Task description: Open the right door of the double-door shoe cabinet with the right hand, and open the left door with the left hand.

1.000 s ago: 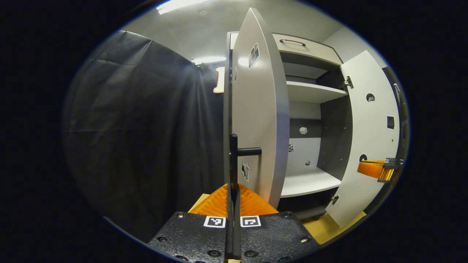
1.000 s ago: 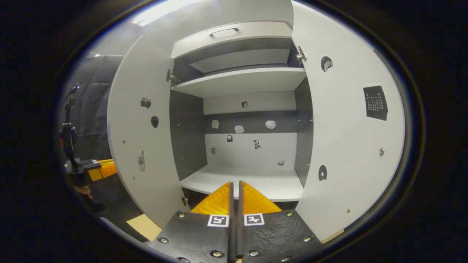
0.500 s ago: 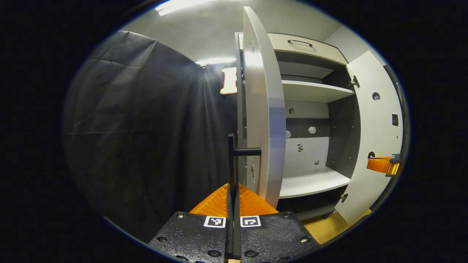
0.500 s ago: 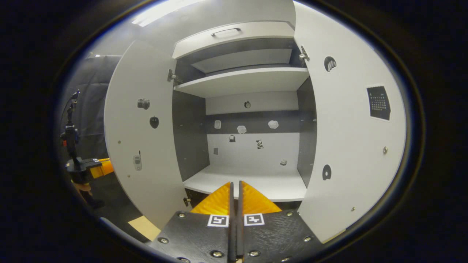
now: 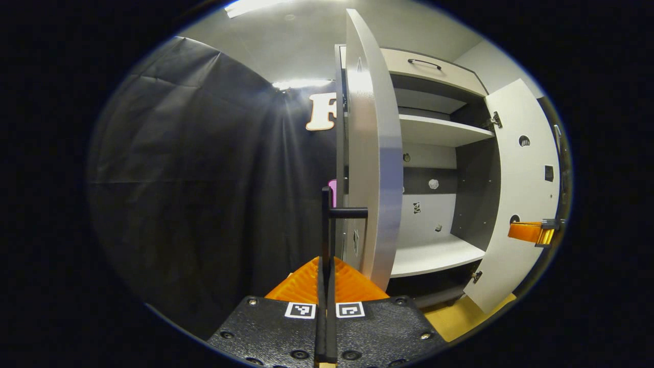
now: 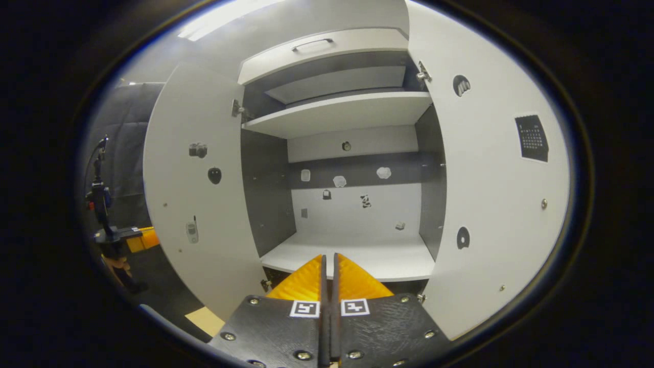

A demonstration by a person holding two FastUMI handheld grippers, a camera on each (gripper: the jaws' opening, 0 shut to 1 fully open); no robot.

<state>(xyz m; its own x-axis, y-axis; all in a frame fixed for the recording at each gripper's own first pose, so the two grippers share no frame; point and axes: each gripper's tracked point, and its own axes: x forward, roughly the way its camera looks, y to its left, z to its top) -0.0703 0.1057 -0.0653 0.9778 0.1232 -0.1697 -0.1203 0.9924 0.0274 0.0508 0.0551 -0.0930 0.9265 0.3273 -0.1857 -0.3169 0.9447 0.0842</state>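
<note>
The shoe cabinet (image 6: pixel 352 214) stands with both doors swung out. In the left gripper view the left door (image 5: pixel 375 153) is nearly edge-on. Its dark bar handle (image 5: pixel 327 220) rises straight out from between my left gripper's fingers. My left gripper (image 5: pixel 326 260) is shut on that handle, and from the right gripper view it sits low beside the left door (image 6: pixel 138 237). The right door (image 6: pixel 490 184) hangs wide open at the right. My right gripper (image 6: pixel 329 255) is shut with nothing in it, facing the lower shelf (image 6: pixel 357 255). Seen from the left, the right gripper (image 5: pixel 531 232) is in front of the right door's inner face (image 5: pixel 521 194).
A drawer with a dark pull (image 6: pixel 317 43) tops the cabinet, with an upper shelf (image 6: pixel 337 112) below it. Small stickers dot the back panel and door insides. Black cloth (image 5: pixel 204 179) hangs left of the cabinet. Yellowish floor (image 5: pixel 460 319) lies under the doors.
The left door has swung farther outward with my left gripper on its handle, turning almost edge-on. The right gripper has barely shifted.
</note>
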